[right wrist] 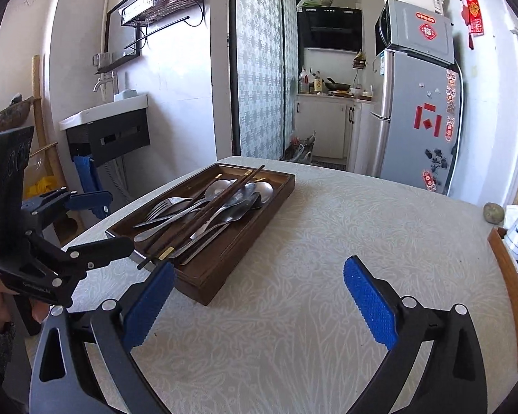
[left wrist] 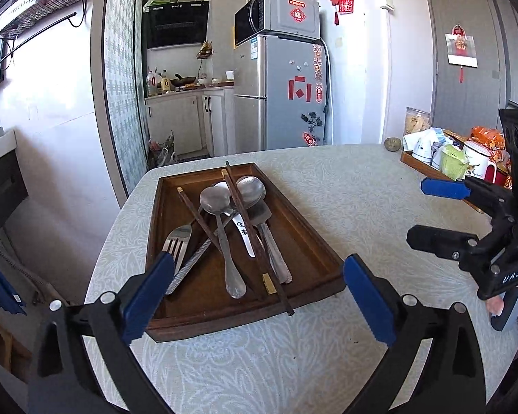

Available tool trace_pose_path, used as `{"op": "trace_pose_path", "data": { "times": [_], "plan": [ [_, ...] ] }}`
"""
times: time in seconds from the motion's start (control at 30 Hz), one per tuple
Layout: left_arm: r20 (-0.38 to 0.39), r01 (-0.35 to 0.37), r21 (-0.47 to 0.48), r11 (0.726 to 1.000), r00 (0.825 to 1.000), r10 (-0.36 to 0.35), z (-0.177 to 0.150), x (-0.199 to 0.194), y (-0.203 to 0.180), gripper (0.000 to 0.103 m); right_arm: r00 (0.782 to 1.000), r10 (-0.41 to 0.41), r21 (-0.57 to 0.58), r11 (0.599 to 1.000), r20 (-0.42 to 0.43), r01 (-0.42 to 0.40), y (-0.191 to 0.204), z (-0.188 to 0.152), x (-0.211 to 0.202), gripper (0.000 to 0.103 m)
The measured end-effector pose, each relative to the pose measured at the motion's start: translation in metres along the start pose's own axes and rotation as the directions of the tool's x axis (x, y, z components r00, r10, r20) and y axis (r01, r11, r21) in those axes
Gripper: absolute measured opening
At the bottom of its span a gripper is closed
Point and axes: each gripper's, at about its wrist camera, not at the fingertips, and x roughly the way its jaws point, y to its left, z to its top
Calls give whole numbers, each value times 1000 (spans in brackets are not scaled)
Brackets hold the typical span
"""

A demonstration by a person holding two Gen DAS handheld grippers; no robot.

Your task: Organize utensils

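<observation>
Both sets of fingers are standing spread wide with nothing between them — I am reading that straight off the blue pads in each wrist view. The left gripper [left wrist: 259, 296] is hovering over the near end of the wooden tray [left wrist: 304, 227], its left pad [left wrist: 148, 296] overlapping the fork [left wrist: 179, 241] in the picture; whether it touches I cannot tell. The right gripper [right wrist: 259, 300] is hanging over bare tablecloth [right wrist: 328, 241], with the tray's near corner just beside its left pad [right wrist: 148, 303].

The utensils are lying in a loose, crossed heap in the middle of the tray: two steel spoons [left wrist: 214, 200] bowl-up, a pair of dark wooden chopsticks [left wrist: 245, 227] slanting across them — one chopstick's tip is poking out over the near rim — and a serrated knife [left wrist: 193, 262] lying diagonally under the spoon handles. I am judging the sorting as not yet begun, since nothing is grouped.

Why the wide stance: I am judging it as readiness for a pick. The left fingers are sitting nearest the heap, pointing down at it; the right ones are standing off to the side, well apart from the utensils. The overhanging chopstick looks the easiest first grasp, though lifting it may drag the spoons it crosses.
</observation>
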Motion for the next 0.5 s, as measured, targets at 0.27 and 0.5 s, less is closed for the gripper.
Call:
{"op": "trace_pose_path", "data": {
  "times": [0.27, 0.5],
  "plan": [
    [-6, 11, -2, 1000, 1000, -11, 1, 2, 1, 100, 1000, -15, 7, 1000, 18, 15, -1, -5, -6, 100],
    [14, 12, -2, 1000, 1000, -12, 0, -2, 1, 100, 999, -10, 58, 998, 35, 8, -11, -5, -10, 100]
  ]
}}
